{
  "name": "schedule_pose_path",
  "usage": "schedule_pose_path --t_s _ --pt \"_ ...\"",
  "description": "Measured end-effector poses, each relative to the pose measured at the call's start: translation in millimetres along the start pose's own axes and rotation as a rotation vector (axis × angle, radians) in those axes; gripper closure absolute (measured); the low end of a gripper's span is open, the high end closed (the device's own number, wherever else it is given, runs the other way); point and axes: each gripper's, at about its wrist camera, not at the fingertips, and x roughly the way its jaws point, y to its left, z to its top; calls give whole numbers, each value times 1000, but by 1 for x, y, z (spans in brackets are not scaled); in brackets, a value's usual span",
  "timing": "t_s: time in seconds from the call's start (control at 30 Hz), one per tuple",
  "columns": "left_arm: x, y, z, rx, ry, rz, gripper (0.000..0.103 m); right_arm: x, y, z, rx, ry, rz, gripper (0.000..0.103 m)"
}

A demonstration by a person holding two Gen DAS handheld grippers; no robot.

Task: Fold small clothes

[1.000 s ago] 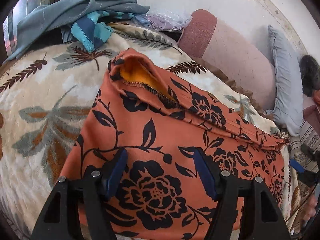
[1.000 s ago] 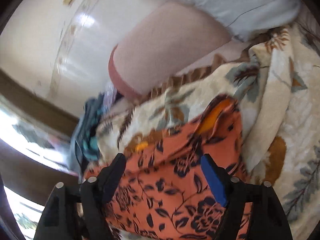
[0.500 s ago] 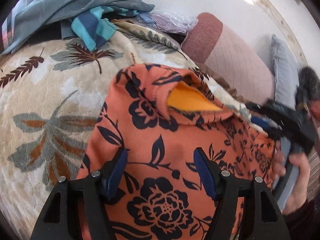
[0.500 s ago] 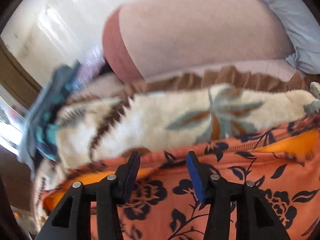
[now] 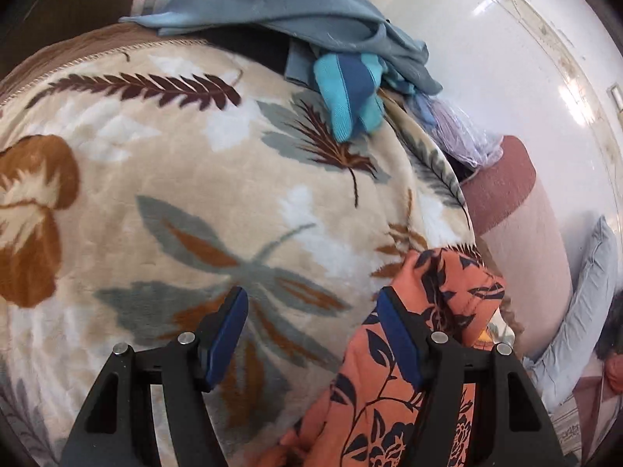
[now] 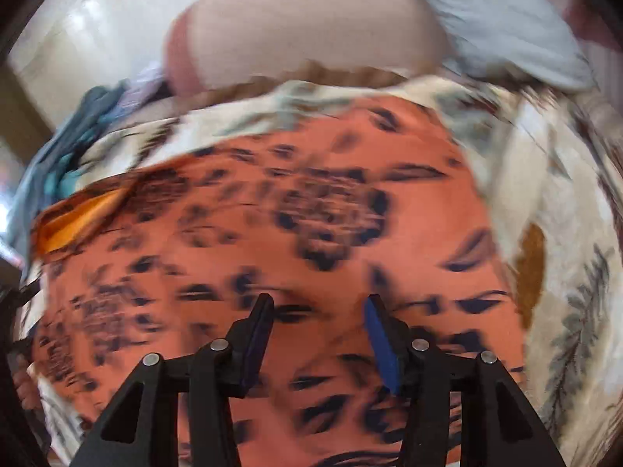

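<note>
- Beyond the left hand-held gripper [image 5: 311,334], far left: leaf-print blanket [image 5: 163,179] on the bed; jaws stand apart over bare blanket, nothing between them.
- Ahead of it, far edge of the bed: heap of grey-blue and teal striped clothes [image 5: 311,27], unfolded as far as can be seen; judged waiting their turn.
- Just right of its right finger: orange floral garment [image 5: 389,389], bunched, edge rucked up, passing behind that finger; not clamped.
- Further right: pink bolster [image 5: 521,241], grey pillow [image 5: 584,311].
- Under the right hand-held gripper [image 6: 319,334]: same garment [image 6: 311,202] spread wide across the blanket, view blurred. Jaws partly open, cloth below and between, no pinch visible.
- Progress, judged: early. Garment mostly flat, left corner turned showing orange lining; no finished fold visible.
</note>
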Motion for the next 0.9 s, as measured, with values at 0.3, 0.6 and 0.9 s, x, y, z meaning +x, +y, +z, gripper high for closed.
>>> schedule_pose_path --t_s 0.3,0.6,0.9 --pt "11 -32 -12 321 61 156 33 83 186 50 -260 178 245 52" --pt "15 -25 -7 348 94 158 33 80 167 123 33 -14 299 53" --pt "0 -22 -13 339 91 154 33 25 116 -31 -215 129 159 57"
